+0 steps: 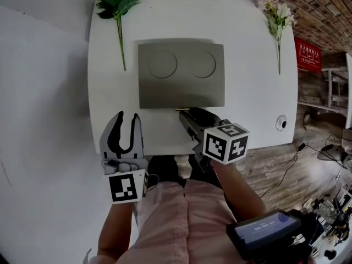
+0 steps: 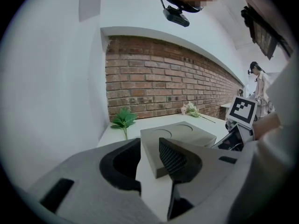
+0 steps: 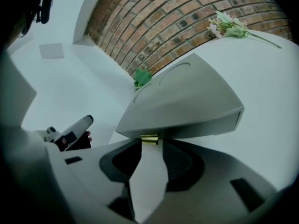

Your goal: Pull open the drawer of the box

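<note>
A grey box with two round recesses on its top sits in the middle of the white table. Its drawer front faces me and looks closed, with a small gold handle at the lower middle. My right gripper points at that handle. In the right gripper view the handle lies right at the mouth of the open right gripper, under the box. My left gripper hovers open over the table's front left, empty. From the left gripper the box shows ahead.
A green leafy sprig lies at the table's back left and a pale flower stem at the back right. A round cable hole is near the front right edge. A brick wall stands behind the table.
</note>
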The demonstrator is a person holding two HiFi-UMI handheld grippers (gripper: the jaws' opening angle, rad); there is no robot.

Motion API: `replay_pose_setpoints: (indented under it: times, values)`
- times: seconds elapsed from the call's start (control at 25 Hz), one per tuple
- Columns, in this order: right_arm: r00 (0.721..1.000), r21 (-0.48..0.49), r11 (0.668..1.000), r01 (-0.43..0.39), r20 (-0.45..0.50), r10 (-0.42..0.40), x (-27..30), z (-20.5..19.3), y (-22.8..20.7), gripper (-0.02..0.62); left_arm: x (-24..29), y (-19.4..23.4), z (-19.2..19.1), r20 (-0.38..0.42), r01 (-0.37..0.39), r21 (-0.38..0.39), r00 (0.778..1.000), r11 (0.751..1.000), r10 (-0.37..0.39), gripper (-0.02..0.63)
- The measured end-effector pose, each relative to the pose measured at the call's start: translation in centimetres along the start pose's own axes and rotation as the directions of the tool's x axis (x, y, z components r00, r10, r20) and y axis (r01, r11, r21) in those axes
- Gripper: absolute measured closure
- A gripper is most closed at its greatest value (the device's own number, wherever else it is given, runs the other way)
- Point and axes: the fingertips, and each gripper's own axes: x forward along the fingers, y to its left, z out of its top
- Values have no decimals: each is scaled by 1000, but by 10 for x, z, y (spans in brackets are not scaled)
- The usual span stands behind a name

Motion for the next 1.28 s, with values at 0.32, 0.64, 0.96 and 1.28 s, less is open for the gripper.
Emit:
replay_pose_setpoints:
  times: [0.32, 0.64, 0.96, 1.28]
  values:
    - [998, 101, 993, -59, -23, 61, 10, 0, 5, 446, -7, 6, 3, 15, -16, -3, 1000, 1000, 16, 477]
    - [994, 169, 981, -99, -26, 105, 10, -1, 2, 499, -18, 1, 2, 11, -19, -24, 1000, 1000, 20, 477]
    - [994, 179, 978, -103, -26, 109, 6, -8, 4, 505, -25, -2, 8, 24, -29, -6, 999, 1000, 29, 477]
    - [992, 179, 978, -108, -38, 117, 5, -14, 4, 506, -28, -4, 13, 40, -37, 8, 999, 999, 37, 477]
